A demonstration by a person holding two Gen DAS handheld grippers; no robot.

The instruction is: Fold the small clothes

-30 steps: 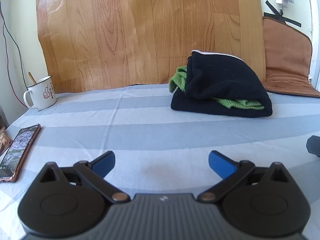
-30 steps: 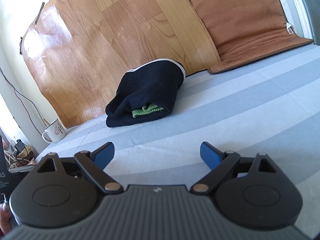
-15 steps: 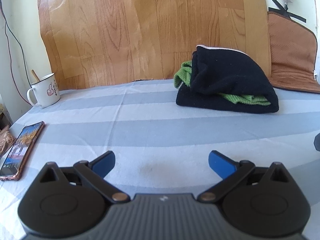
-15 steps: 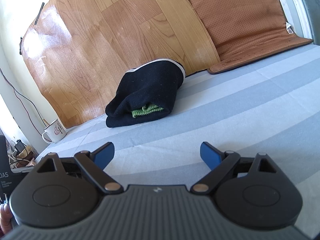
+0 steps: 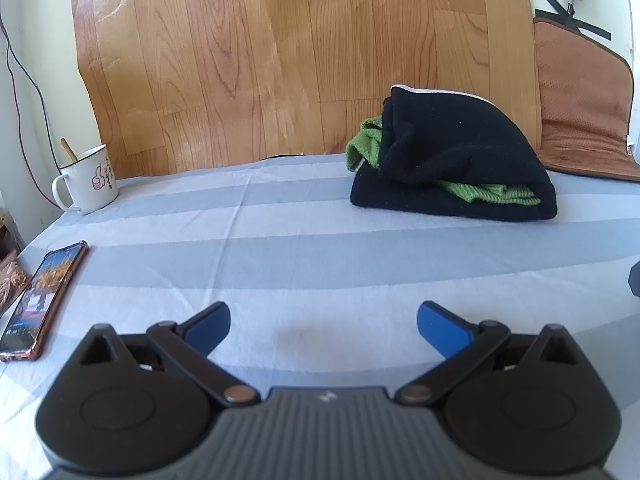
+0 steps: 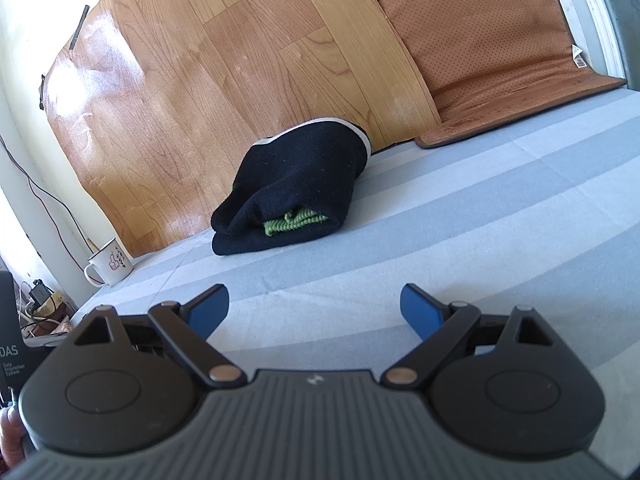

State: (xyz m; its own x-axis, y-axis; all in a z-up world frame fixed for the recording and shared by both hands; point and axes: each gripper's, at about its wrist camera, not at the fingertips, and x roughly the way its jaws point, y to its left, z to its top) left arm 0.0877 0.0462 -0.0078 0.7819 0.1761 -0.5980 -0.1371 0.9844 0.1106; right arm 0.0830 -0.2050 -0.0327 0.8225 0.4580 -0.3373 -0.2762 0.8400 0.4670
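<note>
A folded black garment (image 5: 460,160) lies on the striped blue-grey sheet (image 5: 280,264) near the wooden back panel, with a green knit garment (image 5: 364,148) tucked inside its folds. It also shows in the right wrist view (image 6: 296,196), with the green knit (image 6: 294,222) peeking out at its front. My left gripper (image 5: 323,326) is open and empty, low over the sheet, well in front of the pile. My right gripper (image 6: 315,308) is open and empty, also short of the pile.
A white enamel mug (image 5: 88,180) with a spoon stands at the far left; it also shows in the right wrist view (image 6: 109,267). A phone (image 5: 42,296) lies at the sheet's left edge. A brown seat cushion (image 6: 504,56) leans at the back right. Clutter sits past the left edge.
The left gripper has shifted slightly, so the pile has drifted right in its view. The right gripper has not moved. Both stay open.
</note>
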